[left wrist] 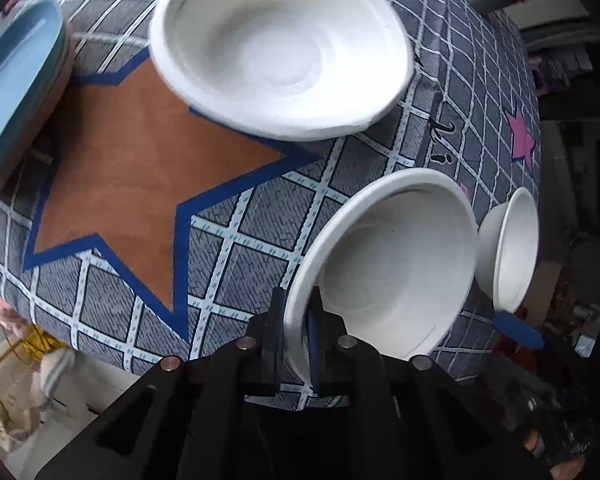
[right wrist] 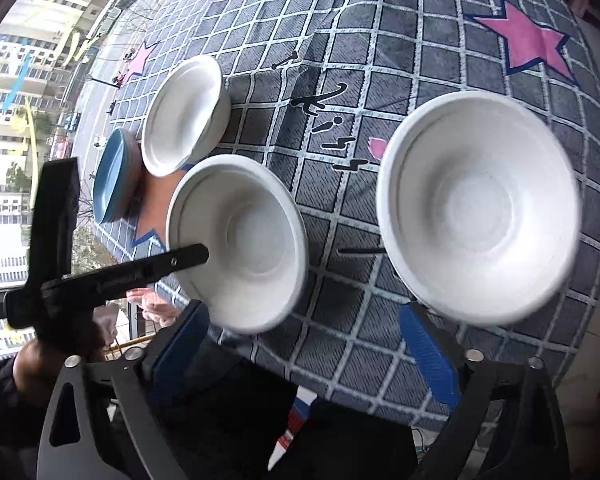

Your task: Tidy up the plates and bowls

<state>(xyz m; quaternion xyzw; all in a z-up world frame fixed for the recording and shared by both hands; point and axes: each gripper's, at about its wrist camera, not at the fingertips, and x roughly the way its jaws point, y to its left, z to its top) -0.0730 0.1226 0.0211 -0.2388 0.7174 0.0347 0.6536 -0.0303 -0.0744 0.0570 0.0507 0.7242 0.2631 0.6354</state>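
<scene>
The left gripper (left wrist: 296, 320) pinches the near rim of a white bowl (left wrist: 396, 256), one finger inside, one outside, above the checked cloth (left wrist: 236, 232). Held by the edge alone, the bowl may tilt or slip free. The right gripper (right wrist: 304, 344) hangs with jaws wide and empty, near a second bowl (right wrist: 480, 204); closing early could knock it. Farther off sit a third bowl (left wrist: 280, 44) and a blue plate (left wrist: 16, 84).

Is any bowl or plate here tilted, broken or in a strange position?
One white bowl is tilted, its rim pinched by the shut left gripper. The other white bowls and the blue plate sit flat on the cloth. Nothing looks broken or spilled.
</scene>
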